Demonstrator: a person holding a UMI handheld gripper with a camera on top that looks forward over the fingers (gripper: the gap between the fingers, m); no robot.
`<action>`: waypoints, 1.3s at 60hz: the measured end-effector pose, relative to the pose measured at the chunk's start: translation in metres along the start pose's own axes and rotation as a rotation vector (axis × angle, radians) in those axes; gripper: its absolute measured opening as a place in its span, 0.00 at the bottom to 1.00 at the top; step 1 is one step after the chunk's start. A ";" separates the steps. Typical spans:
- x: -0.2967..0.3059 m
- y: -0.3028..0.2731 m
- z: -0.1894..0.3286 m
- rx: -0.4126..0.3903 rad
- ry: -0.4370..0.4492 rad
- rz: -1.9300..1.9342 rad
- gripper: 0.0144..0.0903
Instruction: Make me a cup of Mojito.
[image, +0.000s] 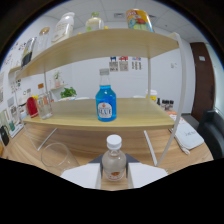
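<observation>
Here the claw (114, 181) sits lowest in the gripper view, its two pale fingers (80, 176) flanking a small clear bottle with a white cap (114, 161). The bottle stands upright between them, long axis vertical, dead ahead at twelve o'clock. The fingers look drawn in close to its sides, but whether both actually press on it I cannot tell, since its base is hidden.

Just beyond, at about ten o'clock from the claw, an empty clear glass (56, 155) rests on the wooden tabletop (25, 150). I judge this is where the drink gets mixed, so the relation that counts is simple: the glass lies near, a little ahead and off to the left of the small bottle, and any pour would mean tipping the upright bottle that way.

Farther on at twelve o'clock, a blue bottle with a white cap (106, 102) stands upright on the middle shelf (135, 117). At ten o'clock on the same shelf are a red container (32, 106) and a clear glass jar (45, 105). Farthest up, the top shelf (100, 42) carries more bottles, too small to name
</observation>
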 end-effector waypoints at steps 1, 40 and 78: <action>0.001 0.006 0.003 -0.012 -0.001 0.008 0.27; 0.016 0.080 0.011 -0.172 0.046 -0.006 0.39; -0.072 -0.039 -0.140 -0.003 0.119 0.013 0.94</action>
